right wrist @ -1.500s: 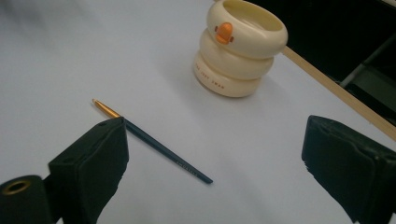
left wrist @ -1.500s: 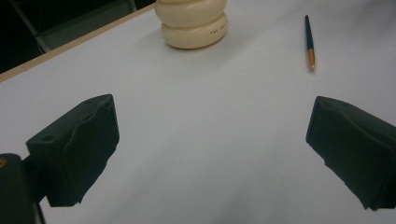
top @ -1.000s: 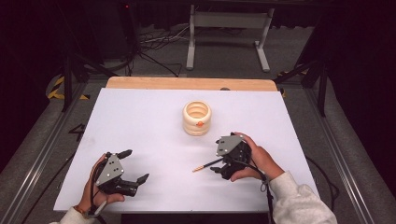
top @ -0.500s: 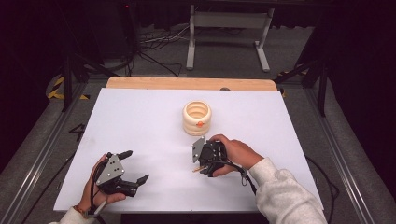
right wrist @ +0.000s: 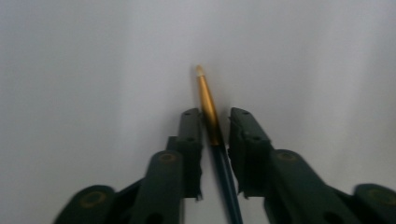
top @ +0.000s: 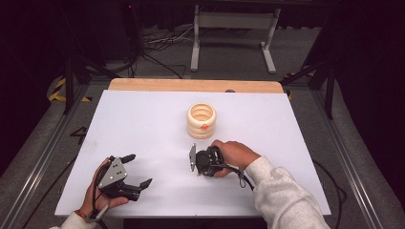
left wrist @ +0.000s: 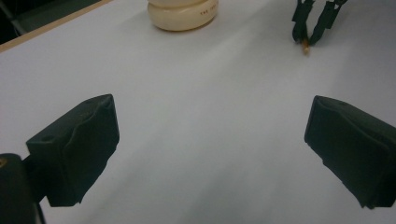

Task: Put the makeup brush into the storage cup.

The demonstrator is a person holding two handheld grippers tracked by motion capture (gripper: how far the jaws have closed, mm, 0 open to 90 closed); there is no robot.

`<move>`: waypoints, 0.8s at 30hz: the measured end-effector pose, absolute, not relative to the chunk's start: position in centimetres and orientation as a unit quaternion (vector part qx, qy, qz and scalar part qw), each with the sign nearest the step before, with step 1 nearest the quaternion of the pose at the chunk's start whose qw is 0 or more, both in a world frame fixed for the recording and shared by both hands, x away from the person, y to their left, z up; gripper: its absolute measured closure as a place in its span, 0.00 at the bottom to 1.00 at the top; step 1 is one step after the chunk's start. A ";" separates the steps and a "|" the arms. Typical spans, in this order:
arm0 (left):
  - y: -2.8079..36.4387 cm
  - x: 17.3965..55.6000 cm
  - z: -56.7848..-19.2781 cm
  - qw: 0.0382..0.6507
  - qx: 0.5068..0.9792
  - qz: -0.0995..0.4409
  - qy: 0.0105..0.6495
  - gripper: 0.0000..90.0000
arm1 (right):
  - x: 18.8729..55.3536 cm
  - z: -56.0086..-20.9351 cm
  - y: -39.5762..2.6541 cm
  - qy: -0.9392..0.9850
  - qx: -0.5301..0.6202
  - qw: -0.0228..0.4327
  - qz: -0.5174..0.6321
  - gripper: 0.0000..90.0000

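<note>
Between the nearly closed jaws of the right gripper (right wrist: 214, 128) lies the paintbrush (right wrist: 208, 108), long axis running straight ahead along the jaws, gold ferrule and tip beyond them, while the left gripper (top: 136, 171), open and empty, sits well apart.

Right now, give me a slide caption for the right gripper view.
Right gripper closing its black jaws on a thin brush lying on the white table, gold ferrule and pale tip pointing ahead.

cream ridged jar (top: 201, 120) stands mid-table on white tabletop (top: 143, 124).
</note>
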State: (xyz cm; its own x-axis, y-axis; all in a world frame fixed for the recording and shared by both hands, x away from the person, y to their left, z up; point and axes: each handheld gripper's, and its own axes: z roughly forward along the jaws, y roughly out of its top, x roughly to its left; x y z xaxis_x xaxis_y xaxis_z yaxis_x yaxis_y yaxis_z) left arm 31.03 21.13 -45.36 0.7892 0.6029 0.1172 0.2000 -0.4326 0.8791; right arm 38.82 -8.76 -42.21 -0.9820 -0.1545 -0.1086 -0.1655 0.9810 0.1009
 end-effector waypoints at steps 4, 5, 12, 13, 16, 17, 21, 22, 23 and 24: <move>21.0 31.0 -45.4 0.470 0.821 0.212 0.244 0.04 | 38.7 -42.2 -8.5 0.993 -0.096 0.047 0.045 0.94; 21.0 31.0 -45.4 0.470 0.822 0.212 0.243 0.04 | 38.6 -42.3 -8.5 0.993 -0.099 0.049 0.045 0.94; 21.1 31.0 -45.4 0.470 0.821 0.213 0.246 0.05 | 38.3 -42.1 -9.0 0.990 -0.108 0.067 0.055 0.94; 21.1 31.0 -45.4 0.470 0.820 0.213 0.246 0.05 | 38.1 -42.1 -9.1 0.990 -0.108 0.072 0.056 0.94; 21.1 31.0 -45.4 0.469 0.821 0.214 0.244 0.05 | 38.0 -41.4 -9.6 0.988 -0.099 0.084 0.089 0.94; 21.1 31.0 -45.4 0.469 0.821 0.214 0.244 0.05 | 38.0 -41.1 -9.8 0.986 -0.100 0.090 0.098 0.94; 21.1 31.0 -45.4 0.470 0.820 0.214 0.245 0.05 | 38.1 -39.9 -10.8 0.980 -0.086 0.112 0.139 0.94; 21.1 31.0 -45.4 0.471 0.820 0.214 0.245 0.05 | 38.1 -38.7 -11.8 0.972 -0.073 0.130 0.180 0.94; 21.1 31.0 -45.4 0.470 0.820 0.214 0.246 0.05 | 38.1 -38.3 -12.1 0.969 -0.067 0.135 0.194 0.94; 21.1 31.0 -45.4 0.470 0.820 0.214 0.246 0.05 | 38.0 -37.8 -12.6 0.965 -0.061 0.140 0.212 0.94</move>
